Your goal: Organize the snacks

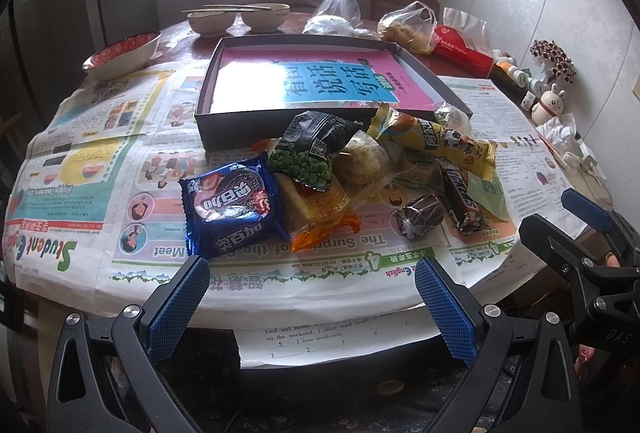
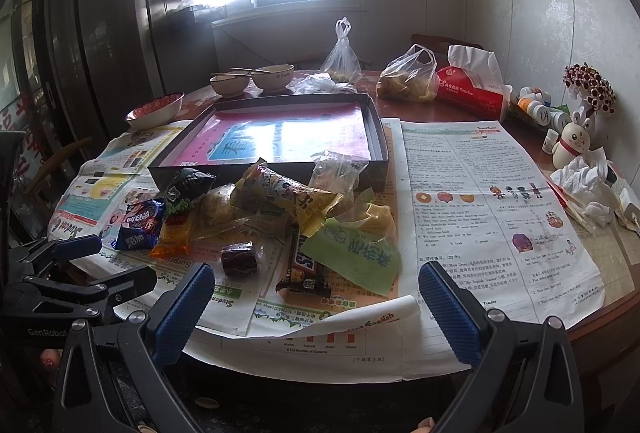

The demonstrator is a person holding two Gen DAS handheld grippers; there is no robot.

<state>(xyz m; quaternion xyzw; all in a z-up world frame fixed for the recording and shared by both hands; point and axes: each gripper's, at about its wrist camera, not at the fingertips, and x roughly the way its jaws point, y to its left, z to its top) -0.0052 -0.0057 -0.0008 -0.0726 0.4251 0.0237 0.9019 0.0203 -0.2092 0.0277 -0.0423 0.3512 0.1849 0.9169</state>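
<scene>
A heap of wrapped snacks lies on newspaper in front of a shallow dark box (image 1: pixel 208 137) (image 2: pixel 380 153) lined with a pink and blue sheet. The heap holds a blue cookie pack (image 1: pixel 232 207) (image 2: pixel 140 225), a green pea bag (image 1: pixel 308 149), an orange cake pack (image 1: pixel 316 209), a yellow tube pack (image 1: pixel 436 145) (image 2: pixel 292 197), a Snickers bar (image 1: pixel 464 201) (image 2: pixel 304 269) and a small dark sweet (image 1: pixel 418 215) (image 2: pixel 240 259). My left gripper (image 1: pixel 312 307) hangs open at the table's near edge, before the cookie pack. My right gripper (image 2: pixel 316 313) stands open just short of the Snickers bar.
Two bowls with chopsticks (image 1: pixel 240 19) and a red-patterned bowl (image 1: pixel 124 55) stand at the back left. Plastic bags (image 2: pixel 408 77), a red tissue pack (image 2: pixel 472 93), small bottles, a rabbit figure (image 2: pixel 572 145) and crumpled tissue (image 2: pixel 584 181) crowd the right side by the wall.
</scene>
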